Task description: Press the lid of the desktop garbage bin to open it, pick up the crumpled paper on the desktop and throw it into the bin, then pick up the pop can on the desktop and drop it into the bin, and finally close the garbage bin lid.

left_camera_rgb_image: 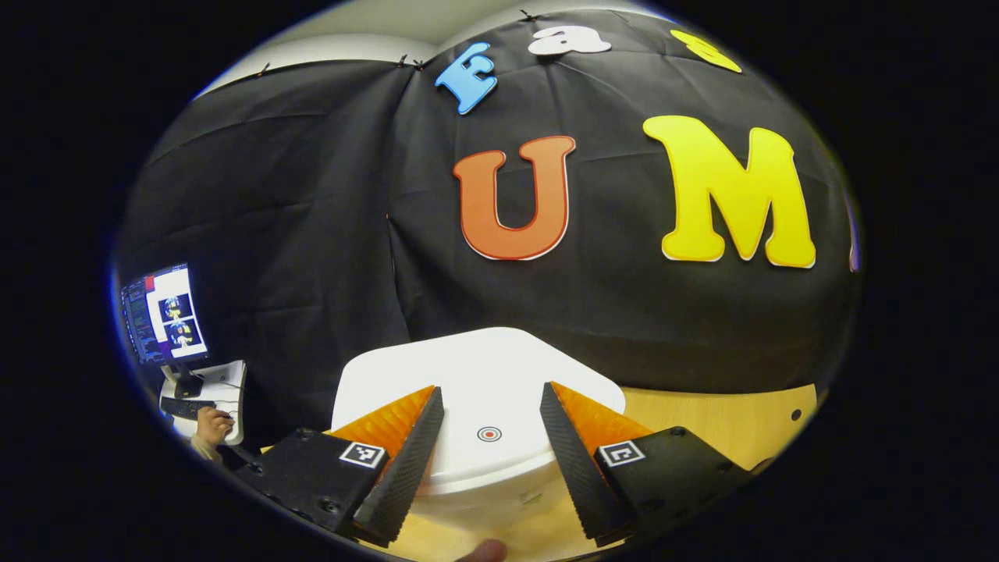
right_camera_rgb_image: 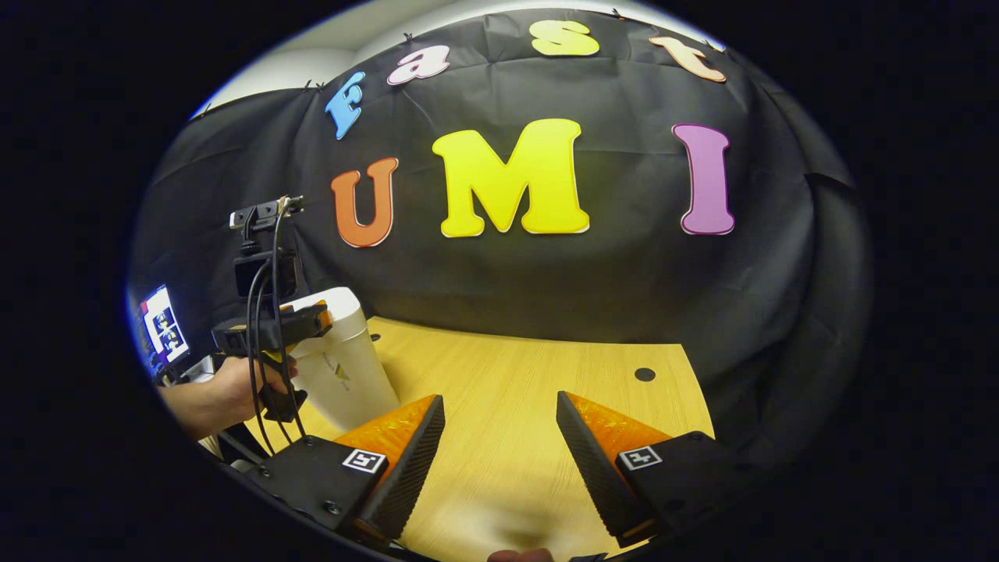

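The white desktop bin (left_camera_rgb_image: 476, 375) stands right in front of my left gripper (left_camera_rgb_image: 490, 388). Its lid lies flat and shut, with a small red-ringed button (left_camera_rgb_image: 489, 434) on top. My left gripper is open and hovers just over the lid, one finger to each side of the button. In the right gripper view the same bin (right_camera_rgb_image: 347, 375) stands at the table's left, and a hand (right_camera_rgb_image: 226, 394) holds the left gripper (right_camera_rgb_image: 300, 321) over its top. My right gripper (right_camera_rgb_image: 499, 396) is open above bare wooden table (right_camera_rgb_image: 515, 367), with nothing between its fingers.
Black cloth walls close off the table at the back and right. A monitor (left_camera_rgb_image: 164, 312) and a keyboard with a person's hand (left_camera_rgb_image: 212, 425) on it sit off to the left beyond the table. A small dark hole (right_camera_rgb_image: 645, 374) marks the tabletop.
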`<state>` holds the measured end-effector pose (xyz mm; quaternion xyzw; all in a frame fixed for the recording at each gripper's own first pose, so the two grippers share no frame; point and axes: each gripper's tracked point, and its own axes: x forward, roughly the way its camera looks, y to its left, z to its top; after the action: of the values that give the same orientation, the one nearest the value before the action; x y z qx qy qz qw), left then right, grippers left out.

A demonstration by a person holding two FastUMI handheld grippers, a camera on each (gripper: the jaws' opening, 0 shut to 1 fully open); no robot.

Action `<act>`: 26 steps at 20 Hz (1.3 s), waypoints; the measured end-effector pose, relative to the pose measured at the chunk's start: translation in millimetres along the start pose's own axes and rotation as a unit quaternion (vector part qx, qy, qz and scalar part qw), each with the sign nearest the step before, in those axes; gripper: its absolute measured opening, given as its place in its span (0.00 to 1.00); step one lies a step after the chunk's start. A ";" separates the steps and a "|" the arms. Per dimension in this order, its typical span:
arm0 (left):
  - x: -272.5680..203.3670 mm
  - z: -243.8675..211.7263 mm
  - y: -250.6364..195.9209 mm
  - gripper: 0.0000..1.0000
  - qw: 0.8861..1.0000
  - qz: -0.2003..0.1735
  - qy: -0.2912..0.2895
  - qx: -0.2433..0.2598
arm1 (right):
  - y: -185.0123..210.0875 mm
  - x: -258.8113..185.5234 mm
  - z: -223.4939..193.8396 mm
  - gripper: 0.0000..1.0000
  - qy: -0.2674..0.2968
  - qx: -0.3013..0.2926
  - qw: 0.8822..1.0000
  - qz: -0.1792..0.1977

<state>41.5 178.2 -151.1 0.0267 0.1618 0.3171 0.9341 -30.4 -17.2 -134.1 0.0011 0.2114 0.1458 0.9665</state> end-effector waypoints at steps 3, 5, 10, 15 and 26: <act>-6.2 15.9 -7.2 0.81 0.998 -0.050 -0.023 -0.019 | -6.2 -2.8 13.8 0.92 -0.026 -0.010 0.999 -0.021; -18.4 33.8 -17.1 0.81 0.995 -0.088 -0.038 -0.029 | -8.2 -6.7 23.9 0.93 -0.045 -0.015 0.998 -0.036; -77.1 75.4 -40.1 0.88 0.979 -0.180 -0.083 -0.034 | -7.9 -22.6 63.7 0.92 -0.112 -0.018 0.991 -0.072; -135.1 105.9 -66.2 0.90 0.955 -0.268 -0.117 -0.038 | 3.9 -42.8 95.6 0.92 -0.169 -0.035 0.981 -0.090; -208.9 113.9 -89.5 0.91 0.932 -0.330 -0.147 -0.034 | 8.1 -58.3 107.1 0.89 -0.211 -0.014 0.969 -0.126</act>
<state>-25.9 -12.7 2.6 -0.0139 0.0117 -0.0117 0.9998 -39.6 -19.5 -12.2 -0.0085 -0.0005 0.0221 0.9997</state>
